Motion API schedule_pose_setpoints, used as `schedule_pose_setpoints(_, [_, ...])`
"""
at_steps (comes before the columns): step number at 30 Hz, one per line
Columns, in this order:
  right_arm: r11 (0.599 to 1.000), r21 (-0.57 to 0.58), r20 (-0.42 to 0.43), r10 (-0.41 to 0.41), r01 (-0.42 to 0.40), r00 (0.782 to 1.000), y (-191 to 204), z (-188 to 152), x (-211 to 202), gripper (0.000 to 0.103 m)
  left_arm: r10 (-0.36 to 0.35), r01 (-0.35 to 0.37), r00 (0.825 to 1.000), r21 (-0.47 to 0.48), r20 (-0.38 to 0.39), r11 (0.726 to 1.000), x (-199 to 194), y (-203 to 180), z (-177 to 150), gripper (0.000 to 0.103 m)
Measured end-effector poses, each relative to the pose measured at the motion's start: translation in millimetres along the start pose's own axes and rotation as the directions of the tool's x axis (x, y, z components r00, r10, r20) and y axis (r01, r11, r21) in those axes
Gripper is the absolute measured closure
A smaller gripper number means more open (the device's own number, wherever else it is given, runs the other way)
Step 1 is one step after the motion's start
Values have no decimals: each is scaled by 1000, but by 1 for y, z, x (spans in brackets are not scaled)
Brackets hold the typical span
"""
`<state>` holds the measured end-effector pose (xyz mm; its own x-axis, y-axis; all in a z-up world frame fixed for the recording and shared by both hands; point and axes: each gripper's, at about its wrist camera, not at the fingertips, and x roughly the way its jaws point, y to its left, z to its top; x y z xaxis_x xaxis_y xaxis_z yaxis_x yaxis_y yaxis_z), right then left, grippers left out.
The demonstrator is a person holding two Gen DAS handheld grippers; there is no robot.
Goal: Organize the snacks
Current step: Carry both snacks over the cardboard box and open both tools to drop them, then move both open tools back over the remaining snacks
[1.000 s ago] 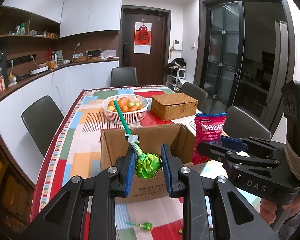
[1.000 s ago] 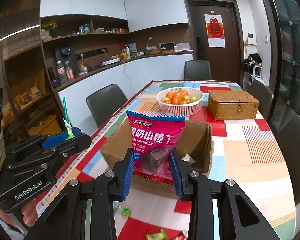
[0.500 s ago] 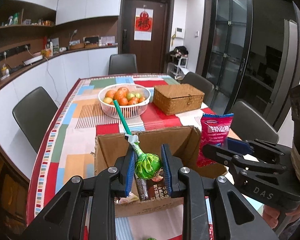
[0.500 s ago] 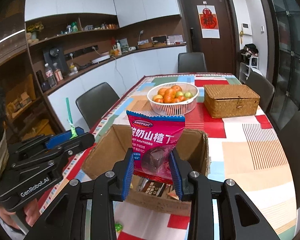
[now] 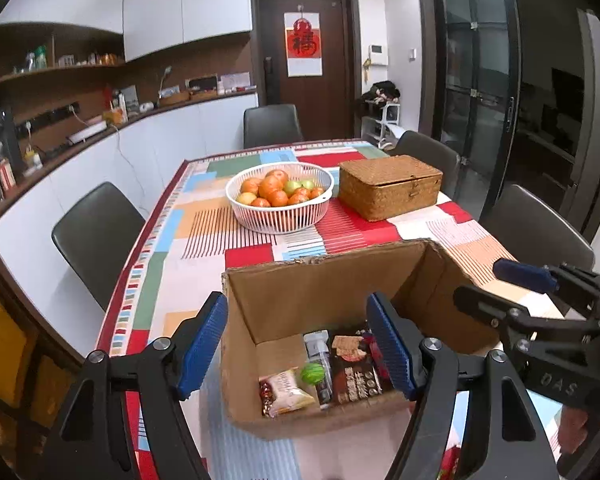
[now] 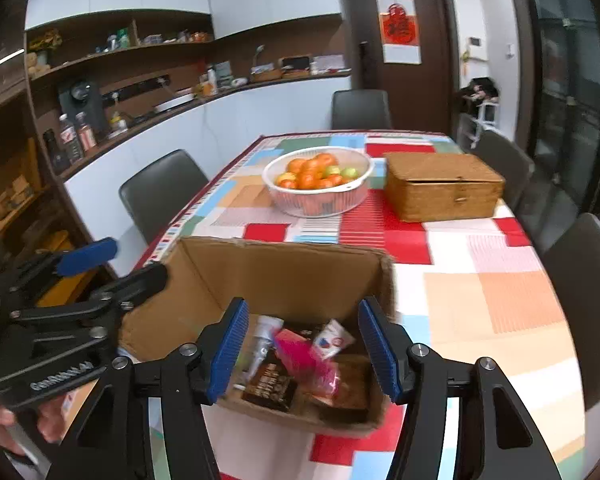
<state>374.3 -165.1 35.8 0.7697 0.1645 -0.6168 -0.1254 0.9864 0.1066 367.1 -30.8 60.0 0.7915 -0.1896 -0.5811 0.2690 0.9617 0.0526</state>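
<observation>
An open cardboard box (image 5: 324, 280) (image 6: 284, 268) stands on the patchwork tablecloth and holds several snack packets. The green lollipop (image 5: 313, 373) lies inside it among dark packets (image 5: 354, 380). The pink hawthorn bag (image 6: 304, 356) lies in the box, blurred. My left gripper (image 5: 296, 348) is open and empty above the box's near side. My right gripper (image 6: 306, 354) is open and empty above the box too. Each gripper shows at the edge of the other's view, the right one (image 5: 516, 292) and the left one (image 6: 100, 268).
A white basket of oranges and apples (image 5: 280, 196) (image 6: 318, 180) and a wicker box (image 5: 390, 186) (image 6: 444, 186) stand behind the cardboard box. Dark chairs (image 5: 96, 236) (image 6: 580, 280) ring the table. A counter with shelves runs along the left wall.
Both grippers moved over the box and opened. The green lollipop dropped from the left gripper and the pink bag dropped from the right gripper into the box.
</observation>
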Motion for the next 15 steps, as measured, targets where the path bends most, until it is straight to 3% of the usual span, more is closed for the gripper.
schedule_pose_setpoints(6, [997,-38,57,-71,74,996,4,-18,-38,45,-2,1,998,21,58,1000,-40,-8,-18,31])
schedule_pose_setpoints(15, [997,-57,47,-54,57,997,10,-59,-74,45,-12,9,997,43,76,999,-82,-21,-58,29])
